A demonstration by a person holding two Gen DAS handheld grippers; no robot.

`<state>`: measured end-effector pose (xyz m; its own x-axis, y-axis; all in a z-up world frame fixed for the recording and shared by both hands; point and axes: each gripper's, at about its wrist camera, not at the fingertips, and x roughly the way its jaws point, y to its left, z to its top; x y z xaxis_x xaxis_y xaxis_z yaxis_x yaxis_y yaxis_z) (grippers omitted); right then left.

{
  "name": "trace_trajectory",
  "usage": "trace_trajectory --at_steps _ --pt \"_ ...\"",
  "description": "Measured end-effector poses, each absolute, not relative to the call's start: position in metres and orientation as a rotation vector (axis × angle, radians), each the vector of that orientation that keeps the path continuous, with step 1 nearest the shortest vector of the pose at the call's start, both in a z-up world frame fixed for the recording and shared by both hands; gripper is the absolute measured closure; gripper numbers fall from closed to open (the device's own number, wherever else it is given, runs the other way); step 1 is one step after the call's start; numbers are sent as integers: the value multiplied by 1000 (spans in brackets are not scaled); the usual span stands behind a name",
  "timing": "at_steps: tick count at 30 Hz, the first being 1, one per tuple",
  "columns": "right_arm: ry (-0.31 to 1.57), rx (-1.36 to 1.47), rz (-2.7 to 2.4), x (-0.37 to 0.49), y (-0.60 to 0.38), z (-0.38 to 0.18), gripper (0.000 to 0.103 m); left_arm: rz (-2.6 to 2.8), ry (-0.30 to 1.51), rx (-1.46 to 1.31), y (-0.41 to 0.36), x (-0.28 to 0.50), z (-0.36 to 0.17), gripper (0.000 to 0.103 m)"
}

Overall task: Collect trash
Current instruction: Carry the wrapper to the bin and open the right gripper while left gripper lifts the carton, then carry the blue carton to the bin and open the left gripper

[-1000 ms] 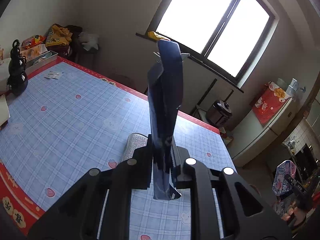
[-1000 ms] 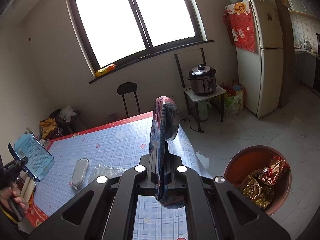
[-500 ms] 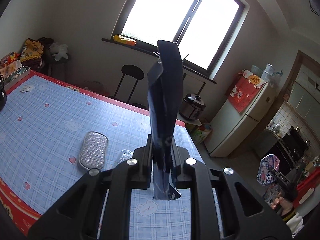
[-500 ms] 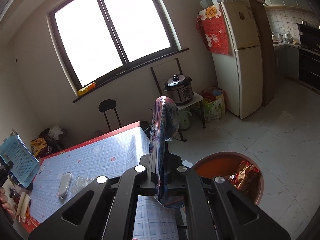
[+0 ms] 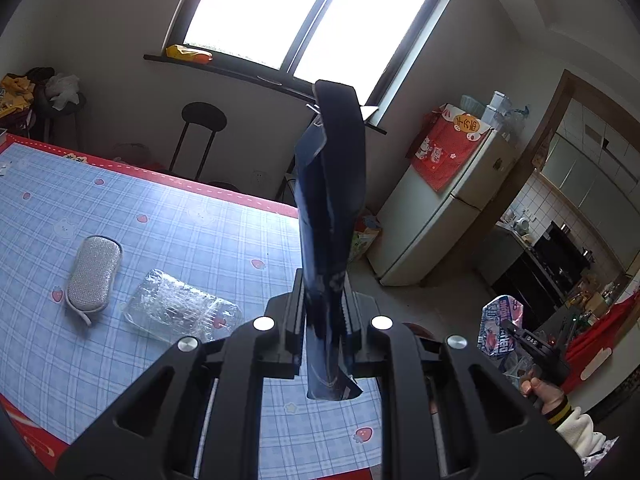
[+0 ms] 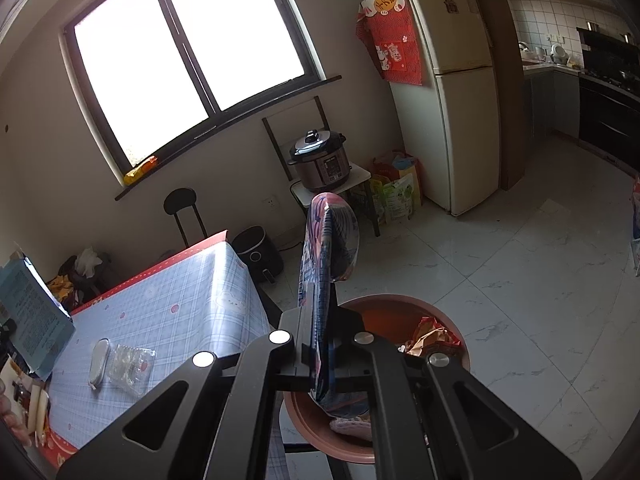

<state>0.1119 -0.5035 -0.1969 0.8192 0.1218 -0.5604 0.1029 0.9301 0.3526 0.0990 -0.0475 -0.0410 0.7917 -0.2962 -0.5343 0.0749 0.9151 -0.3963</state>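
My left gripper (image 5: 323, 312) is shut on a dark blue packet (image 5: 332, 200), held upright above the table's right part. It shows as a light blue packet (image 6: 30, 312) at the left edge of the right wrist view. My right gripper (image 6: 322, 344) is shut on a pink and blue wrapper (image 6: 326, 264), held edge-on above the red-brown trash bin (image 6: 320, 432) on the floor. The bin holds red and gold wrappers (image 6: 432, 334). The right gripper and its wrapper (image 5: 500, 328) show at lower right in the left wrist view.
A blue checked table (image 5: 168, 232) with a red border carries a clear crumpled plastic wrapper (image 5: 180, 312) and a silver sponge (image 5: 93, 270). A black stool (image 5: 202, 120), a rice cooker (image 6: 320, 158) on a stand, an air fryer (image 6: 256, 254) and a fridge (image 6: 452, 92) stand beyond.
Both grippers have swung right, off the table toward the bin. The bin now lies directly under the right gripper's wrapper. The clear plastic wrapper came into the left view.
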Motion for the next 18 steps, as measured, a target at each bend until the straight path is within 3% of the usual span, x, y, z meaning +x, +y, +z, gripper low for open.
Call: trace_trajectory --at_steps 5,7,8,9,10,13,15,18 --pt "650 399 49 139 -491 -209 98 -159 635 -358 -34 90 -41 85" --pt "667 411 48 149 -485 -213 93 -139 634 -353 -25 85 -38 85" --pt "672 422 45 153 -482 -215 80 -128 632 -349 -20 82 -36 85" --pt "672 434 35 154 -480 -215 59 -120 631 -347 -16 79 -35 85" --pt "661 445 24 155 -478 -213 50 -115 631 -347 -10 78 -33 85" --pt "625 458 13 152 -472 -203 38 -109 630 -346 1 72 -30 85" --pt "601 458 -13 146 -469 -195 19 -119 633 -345 5 71 -28 85" --pt "570 454 -42 132 -467 -182 7 -154 637 -337 2 73 -25 85"
